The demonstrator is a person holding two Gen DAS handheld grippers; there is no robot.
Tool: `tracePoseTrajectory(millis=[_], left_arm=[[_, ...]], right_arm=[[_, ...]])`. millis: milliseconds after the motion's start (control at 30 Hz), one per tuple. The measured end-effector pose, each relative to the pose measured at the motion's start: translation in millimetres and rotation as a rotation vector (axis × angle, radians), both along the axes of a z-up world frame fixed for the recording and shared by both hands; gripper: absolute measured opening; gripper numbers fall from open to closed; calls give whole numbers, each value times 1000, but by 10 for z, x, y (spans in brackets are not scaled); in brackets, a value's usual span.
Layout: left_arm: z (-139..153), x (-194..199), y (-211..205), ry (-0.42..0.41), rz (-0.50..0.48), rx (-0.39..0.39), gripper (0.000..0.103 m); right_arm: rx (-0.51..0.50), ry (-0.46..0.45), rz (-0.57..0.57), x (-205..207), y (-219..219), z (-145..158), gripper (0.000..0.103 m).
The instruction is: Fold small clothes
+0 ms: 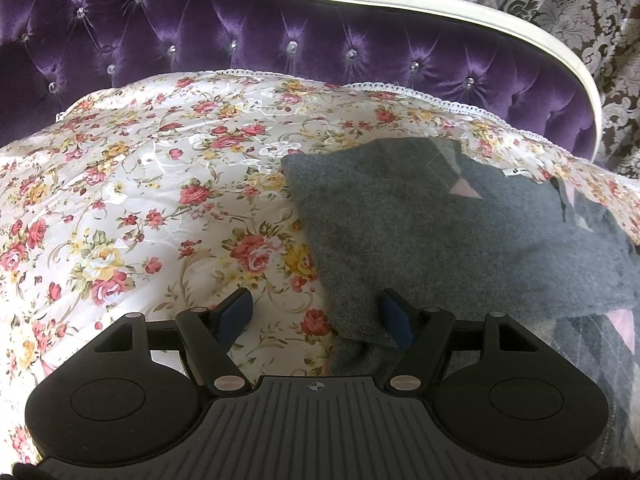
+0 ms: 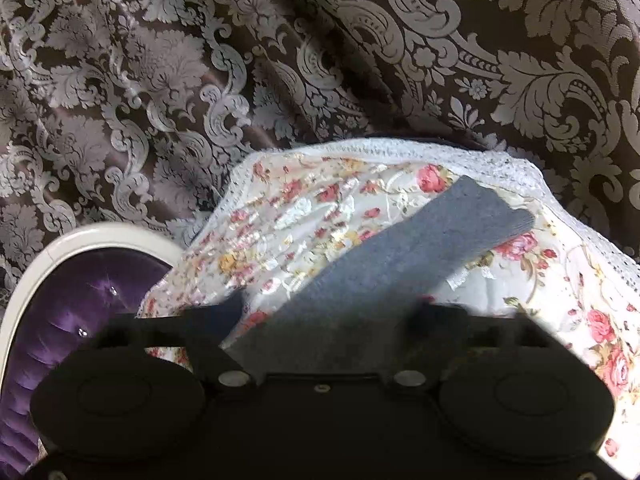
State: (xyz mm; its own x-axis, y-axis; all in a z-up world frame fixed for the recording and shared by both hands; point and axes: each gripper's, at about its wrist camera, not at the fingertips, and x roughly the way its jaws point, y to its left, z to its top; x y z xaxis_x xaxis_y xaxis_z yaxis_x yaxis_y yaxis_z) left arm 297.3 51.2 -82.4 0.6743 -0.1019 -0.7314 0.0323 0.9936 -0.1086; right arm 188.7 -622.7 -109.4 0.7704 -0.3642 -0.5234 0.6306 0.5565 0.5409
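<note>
A grey knitted sweater (image 1: 460,232) with pink diamond patches lies partly folded on the flowered bedspread (image 1: 140,184), on the right of the left wrist view. My left gripper (image 1: 316,314) stands open low over the sweater's near left edge. Its right finger (image 1: 396,316) is over the grey knit and its left finger (image 1: 236,312) is over the bedspread. In the right wrist view a grey sleeve (image 2: 420,248) runs from between the fingers up to the right across the bedspread (image 2: 312,208). My right gripper (image 2: 328,312) is blurred, its fingers wide apart with the sleeve between them.
A purple tufted headboard (image 1: 240,32) with a cream frame (image 1: 520,36) rises behind the bed. A brown curtain with silver damask pattern (image 2: 200,80) hangs past the bed's lace-trimmed edge (image 2: 440,152). Bare bedspread stretches left of the sweater.
</note>
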Motion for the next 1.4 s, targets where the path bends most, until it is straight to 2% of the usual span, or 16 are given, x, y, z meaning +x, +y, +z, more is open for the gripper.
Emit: tracePoseTrajectory(millis=[33,67,100,233,467,633,800,900,1000,1100,1167,1200,1267,1333,1400], left_arm=[[0,3,3,1,1,-3,69],[1,6,8,2,2,-8,69],[3,9,12,3,4,-12,69],[16,25,29,9,14,-31,69],[124,3,119,11,31,-104,68],[320,-95,189,-59,41,-101,68],[425,-166,315,-71,51,-149,68],[458,-220,385,-75,56,-165,68],[468,-269,445,-73,53,-176,68],[483,-308,471,-73,46,-180,68],[503,-323,460,-78,35,-181,68],[512,-328,449,-80,29,-181,68],[525,-330,419,-82,17,-182,68],[534,-334,389,-84,6,-185,68],[534,-337,355,-83,-7,-184,68]], right_arm=[[3,19,4,4,0,1,33],[-1,37,9,8,8,6,21],[-18,51,19,9,37,31,20],[-90,85,43,21,180,220,19],[-280,102,175,181,667,941,18],[-362,52,328,325,1312,1473,17],[-410,-13,488,521,2105,1831,13],[-425,-46,591,676,2581,1892,12],[-443,-26,678,853,3060,1859,12],[-476,18,717,966,3309,1724,15],[-513,66,716,1003,3364,1605,29],[-528,78,714,1012,3354,1558,47],[-575,101,692,1004,3293,1456,77],[-616,122,646,953,3161,1368,82],[-599,132,610,884,2950,1294,85]])
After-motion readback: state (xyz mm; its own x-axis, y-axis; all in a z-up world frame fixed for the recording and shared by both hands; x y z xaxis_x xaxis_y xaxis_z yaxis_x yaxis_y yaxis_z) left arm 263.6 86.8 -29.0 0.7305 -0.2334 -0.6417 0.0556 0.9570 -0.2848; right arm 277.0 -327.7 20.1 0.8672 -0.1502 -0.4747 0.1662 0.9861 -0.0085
